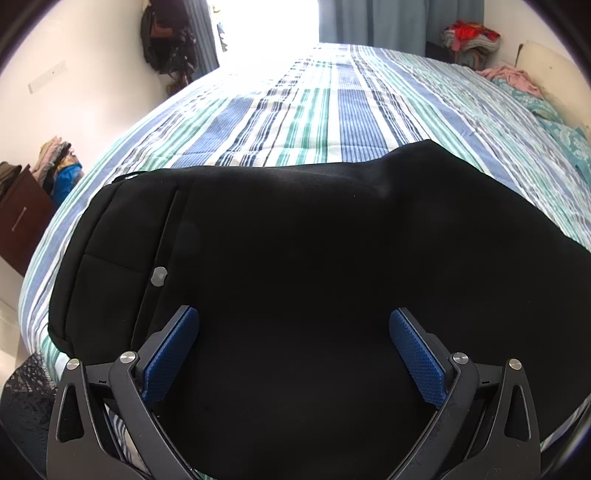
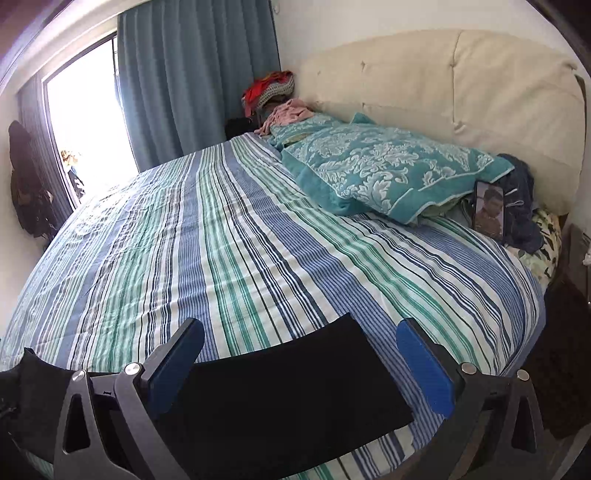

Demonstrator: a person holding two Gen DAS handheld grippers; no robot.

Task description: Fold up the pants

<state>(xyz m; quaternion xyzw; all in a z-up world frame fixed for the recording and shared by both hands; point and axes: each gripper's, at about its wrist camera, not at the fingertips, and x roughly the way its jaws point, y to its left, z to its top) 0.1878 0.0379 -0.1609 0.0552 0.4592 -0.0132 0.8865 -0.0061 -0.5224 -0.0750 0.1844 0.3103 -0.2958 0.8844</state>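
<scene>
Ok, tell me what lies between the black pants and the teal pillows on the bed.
Only bare striped bedspread. The right wrist view shows it running unbroken from the pants up to the pillows, with nothing lying on that stretch.

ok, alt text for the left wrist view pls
Black pants lie spread on a blue, green and white striped bedspread, filling most of the view, waistband and grey button at left. The left gripper hangs over them, jaws wide open and holding nothing. Bright window and curtains behind.
</scene>
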